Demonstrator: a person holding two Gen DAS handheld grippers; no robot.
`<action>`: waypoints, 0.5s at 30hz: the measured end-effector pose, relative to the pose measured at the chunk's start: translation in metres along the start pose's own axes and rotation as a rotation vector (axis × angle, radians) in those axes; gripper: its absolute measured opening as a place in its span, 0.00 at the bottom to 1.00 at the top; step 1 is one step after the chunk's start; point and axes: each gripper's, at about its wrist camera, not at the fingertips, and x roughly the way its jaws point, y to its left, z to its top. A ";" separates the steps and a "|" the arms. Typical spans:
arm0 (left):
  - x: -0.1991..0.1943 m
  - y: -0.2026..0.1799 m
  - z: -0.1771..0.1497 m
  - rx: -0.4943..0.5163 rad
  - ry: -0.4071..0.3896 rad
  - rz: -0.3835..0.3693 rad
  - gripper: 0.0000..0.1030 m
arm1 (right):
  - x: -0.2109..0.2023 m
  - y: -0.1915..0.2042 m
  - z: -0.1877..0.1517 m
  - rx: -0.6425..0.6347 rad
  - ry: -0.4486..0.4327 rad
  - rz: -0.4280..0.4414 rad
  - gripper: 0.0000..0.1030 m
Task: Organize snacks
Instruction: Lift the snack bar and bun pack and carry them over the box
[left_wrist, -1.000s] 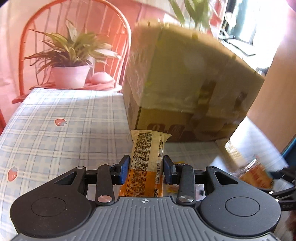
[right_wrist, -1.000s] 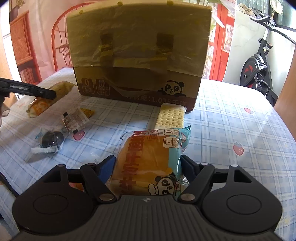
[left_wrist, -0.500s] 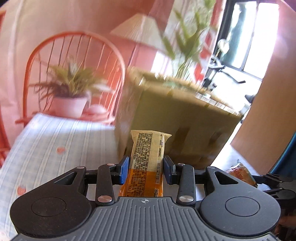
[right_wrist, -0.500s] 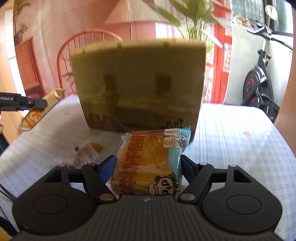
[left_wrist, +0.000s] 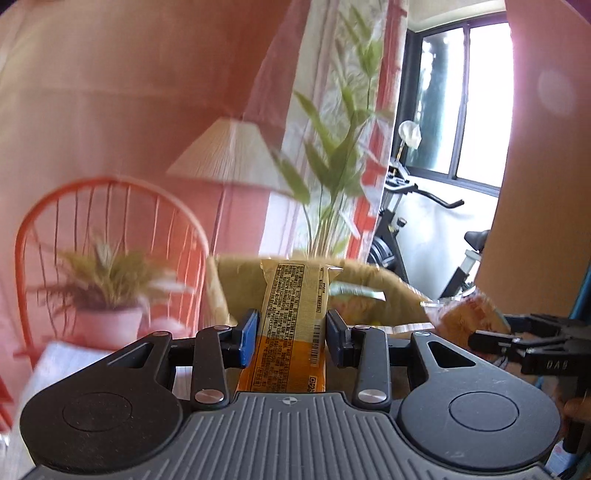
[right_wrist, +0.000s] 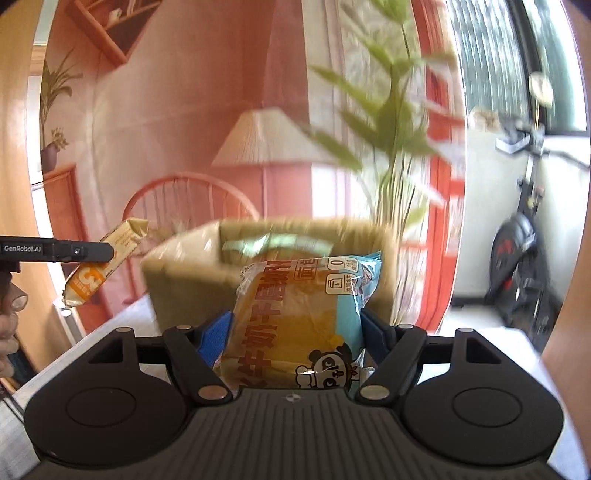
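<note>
Evidently both hands are carrying a snack toward the cardboard box (right_wrist: 266, 273), whose open top shows in both wrist views; something pale green lies inside, too blurred to name.

On the left, the left gripper (left_wrist: 291, 339) is clamped on a narrow yellow-and-orange snack bar (left_wrist: 295, 317), its blue pads (left_wrist: 248, 341) pressing the long sides of the wrapper near the middle. Held that way, the bar sticks out forward along the fingers, so its free end can probably go over the box rim first. From the right wrist view the same bar hangs tilted in the air, left of the box.

Further right, the right gripper (right_wrist: 295, 341) grips a wider packaged bread (right_wrist: 299, 325) with a panda printed on a blue-edged wrapper; the jaws stand far apart only because the pack is broad and soft. It is held low on the pack, leaving the upper part free in front of the box.

Behind stand a red chair (left_wrist: 110, 229), a potted plant (left_wrist: 107, 295), a lamp (right_wrist: 269, 136) and an exercise bike (right_wrist: 517, 258).
</note>
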 end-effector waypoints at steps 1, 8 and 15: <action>0.006 0.000 0.006 0.001 -0.007 -0.002 0.39 | 0.005 -0.003 0.006 0.001 -0.014 0.001 0.73; 0.064 0.004 0.034 -0.034 -0.012 0.021 0.39 | 0.059 -0.014 0.041 -0.035 -0.066 0.000 0.73; 0.110 0.010 0.037 -0.030 0.021 0.053 0.40 | 0.112 -0.012 0.047 -0.097 -0.083 -0.043 0.73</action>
